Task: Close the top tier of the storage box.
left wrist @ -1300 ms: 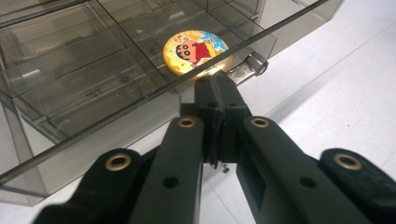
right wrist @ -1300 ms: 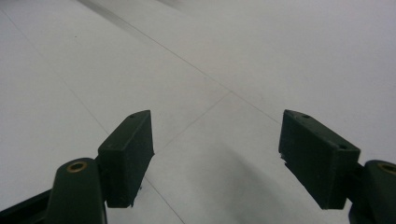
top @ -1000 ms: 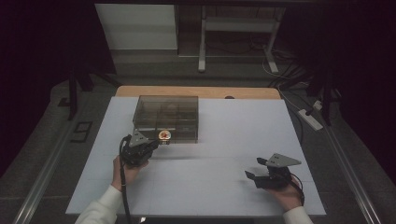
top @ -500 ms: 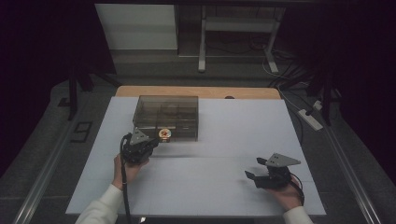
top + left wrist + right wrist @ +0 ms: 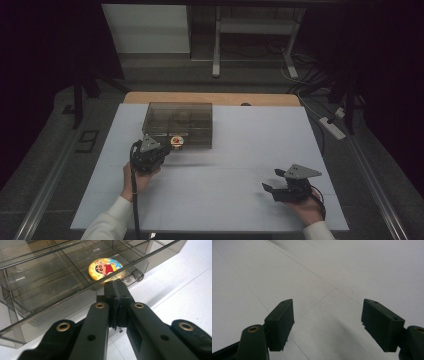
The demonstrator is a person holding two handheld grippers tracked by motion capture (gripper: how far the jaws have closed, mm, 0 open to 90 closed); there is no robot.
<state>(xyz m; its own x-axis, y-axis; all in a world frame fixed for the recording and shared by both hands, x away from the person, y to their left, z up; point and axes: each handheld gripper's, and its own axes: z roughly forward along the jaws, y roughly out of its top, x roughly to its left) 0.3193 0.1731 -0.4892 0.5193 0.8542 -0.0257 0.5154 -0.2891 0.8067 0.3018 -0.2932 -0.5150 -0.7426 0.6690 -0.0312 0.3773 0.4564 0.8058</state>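
Nearest the person, the right gripper (image 5: 272, 190) hovers low over the white table (image 5: 240, 150), jaws spread wide with nothing between them, well apart from the smoky clear box (image 5: 178, 123). The left gripper (image 5: 116, 291) has its jaws pressed together at the box's front edge; whether they pinch anything there is hidden. Just beyond them lies the round cartoon badge (image 5: 105, 267), its near rim cut off by the box's wall. The compartments behind are dim.
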